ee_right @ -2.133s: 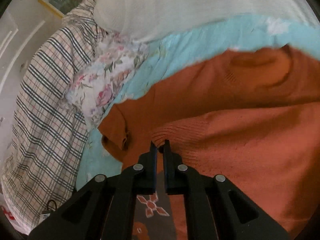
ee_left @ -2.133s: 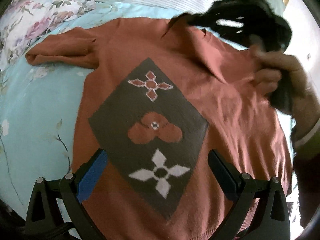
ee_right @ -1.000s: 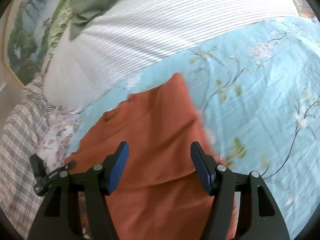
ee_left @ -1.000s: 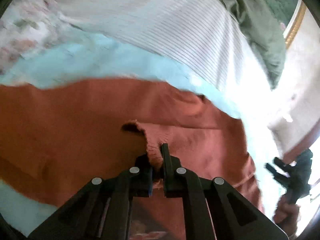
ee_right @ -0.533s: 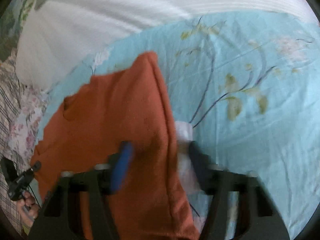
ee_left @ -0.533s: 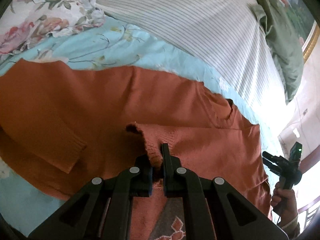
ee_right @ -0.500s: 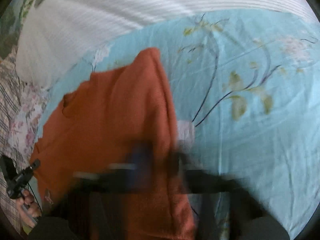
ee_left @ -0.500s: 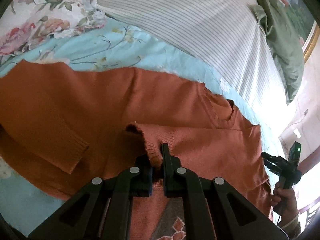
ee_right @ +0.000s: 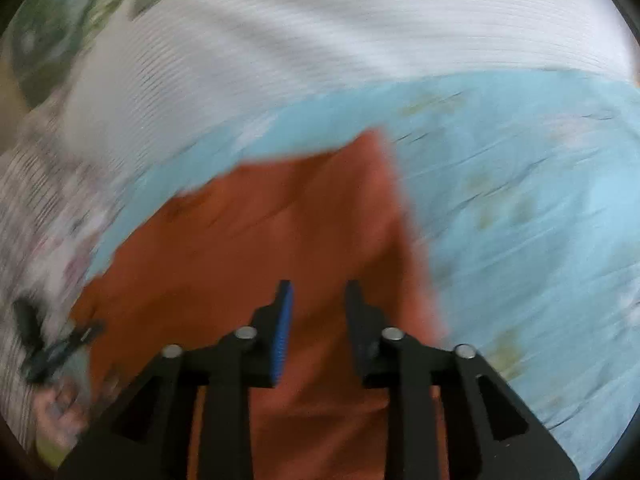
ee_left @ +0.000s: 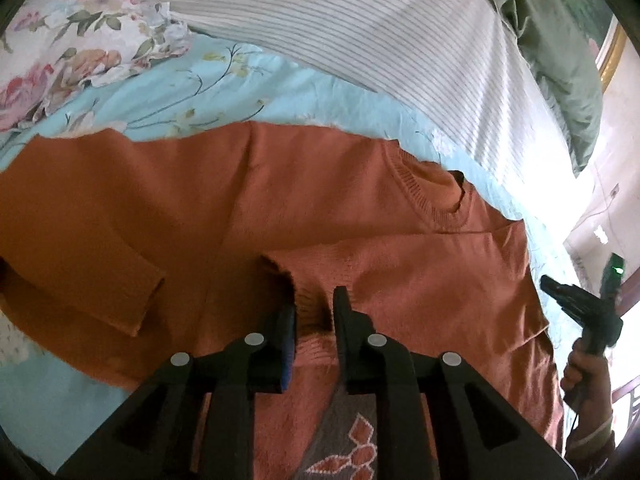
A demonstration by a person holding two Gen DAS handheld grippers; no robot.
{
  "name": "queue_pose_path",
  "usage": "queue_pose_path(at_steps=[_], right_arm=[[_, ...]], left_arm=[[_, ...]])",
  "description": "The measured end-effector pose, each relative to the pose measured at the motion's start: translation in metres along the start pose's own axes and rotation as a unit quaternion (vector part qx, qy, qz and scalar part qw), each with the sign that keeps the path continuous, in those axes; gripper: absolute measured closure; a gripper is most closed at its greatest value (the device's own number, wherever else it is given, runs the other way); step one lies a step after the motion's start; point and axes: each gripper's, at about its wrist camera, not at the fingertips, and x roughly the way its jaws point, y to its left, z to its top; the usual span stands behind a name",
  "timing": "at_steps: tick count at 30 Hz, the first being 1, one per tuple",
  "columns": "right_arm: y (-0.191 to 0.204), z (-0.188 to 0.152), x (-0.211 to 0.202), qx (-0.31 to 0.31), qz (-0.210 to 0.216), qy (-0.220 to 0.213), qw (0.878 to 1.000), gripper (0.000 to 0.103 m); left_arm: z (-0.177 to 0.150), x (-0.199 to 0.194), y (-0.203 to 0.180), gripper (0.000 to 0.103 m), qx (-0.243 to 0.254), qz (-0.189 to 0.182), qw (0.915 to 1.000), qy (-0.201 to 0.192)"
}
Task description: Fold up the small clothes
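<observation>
An orange knitted sweater (ee_left: 248, 200) lies on the light blue floral bedsheet (ee_left: 168, 92), both sleeves folded in over its chest. My left gripper (ee_left: 314, 304) sits low over the cuff of the folded right sleeve (ee_left: 308, 300); its jaws stand a little apart, the cuff between them. The left sleeve's cuff (ee_left: 148, 304) lies flat to the left. My right gripper (ee_right: 316, 300) hovers over the sweater's right part (ee_right: 260, 240), jaws apart and empty; this view is motion-blurred. The right gripper also shows in the left wrist view (ee_left: 580, 312), held in a hand.
A white ribbed pillow (ee_left: 380, 28) lies behind the sweater, with a green cloth (ee_left: 560, 40) at its right end. A floral pillow (ee_left: 68, 36) is at the far left. Bare blue sheet (ee_right: 520, 200) stretches right of the sweater.
My left gripper's jaws have parted from the sleeve cuff they pinched. My right gripper has swung back over the sweater, jaws narrower than a second ago.
</observation>
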Motion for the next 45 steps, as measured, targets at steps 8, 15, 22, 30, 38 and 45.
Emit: queue_pose_path(at_steps=[8, 15, 22, 30, 38, 45], right_arm=[[-0.011, -0.033, -0.005, 0.043, -0.022, 0.034, 0.998, 0.067], [0.033, -0.067, -0.034, 0.021, 0.051, 0.034, 0.998, 0.049], [0.056, -0.084, -0.025, 0.029, 0.08, 0.057, 0.995, 0.049], [0.063, -0.084, -0.034, 0.032, 0.081, 0.041, 0.995, 0.049], [0.058, -0.084, -0.053, 0.031, 0.082, 0.022, 0.996, 0.049], [0.025, -0.086, -0.069, 0.06, 0.065, 0.005, 0.996, 0.049]], left_arm=[[-0.01, -0.034, 0.014, 0.079, 0.016, 0.041, 0.999, -0.01], [0.003, -0.069, 0.052, 0.031, 0.014, 0.093, 0.995, -0.034], [0.01, -0.026, 0.05, 0.02, 0.071, 0.149, 0.9862, 0.018], [0.017, -0.042, 0.082, 0.1, 0.002, 0.1, 0.995, 0.002], [0.024, -0.093, 0.006, 0.101, 0.034, 0.0, 0.9978, -0.057], [0.017, -0.077, -0.117, 0.1, 0.1, -0.128, 0.9863, -0.026]])
